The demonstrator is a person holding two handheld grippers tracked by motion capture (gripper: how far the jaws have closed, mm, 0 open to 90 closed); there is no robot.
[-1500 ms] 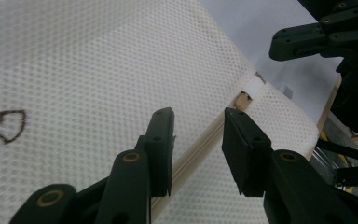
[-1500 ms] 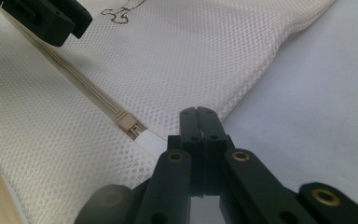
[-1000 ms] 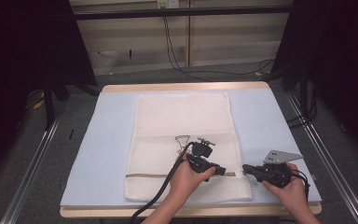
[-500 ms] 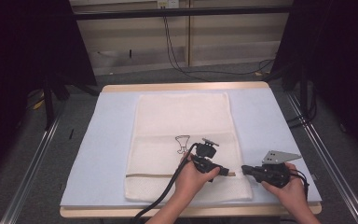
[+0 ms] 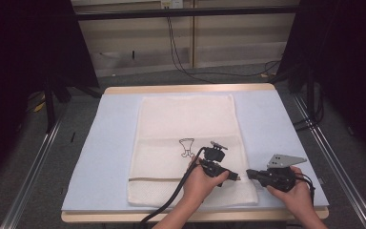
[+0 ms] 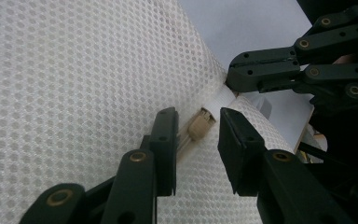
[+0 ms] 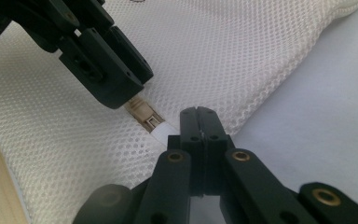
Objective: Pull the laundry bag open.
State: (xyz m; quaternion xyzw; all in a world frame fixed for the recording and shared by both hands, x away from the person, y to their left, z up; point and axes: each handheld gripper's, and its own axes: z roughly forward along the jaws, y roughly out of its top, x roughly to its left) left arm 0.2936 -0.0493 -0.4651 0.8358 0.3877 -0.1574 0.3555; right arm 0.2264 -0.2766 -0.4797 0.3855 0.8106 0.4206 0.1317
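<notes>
Here, a white mesh laundry bag (image 5: 188, 143) lies flat on a pale blue mat (image 5: 105, 152) that covers the wooden table (image 5: 186, 88). A small black drawing (image 5: 187, 146) is printed near the bag's middle, and a beige zipper (image 5: 167, 179) runs across it close to the near edge.

The left gripper (image 5: 236, 177) lies low over the bag's near right part, pointing toward the bag's right edge. In the left gripper view its jaws stand apart on either side of the tan zipper slider (image 6: 201, 125), which sits on the mesh between them; neither pad presses on it, as far as the view shows.

The right gripper (image 5: 250, 173) comes in from the right side over the mat, its tips at the bag's right edge, almost meeting the left one's. In the right gripper view its jaws are pressed together on the white tape end of the zipper (image 7: 164, 133), just beyond the slider (image 7: 143, 113), where the bag's edge meets the mat.

A hand (image 5: 202, 183) holds the left gripper and another hand (image 5: 295, 198) holds the right, both entering from the near side of the table.
</notes>
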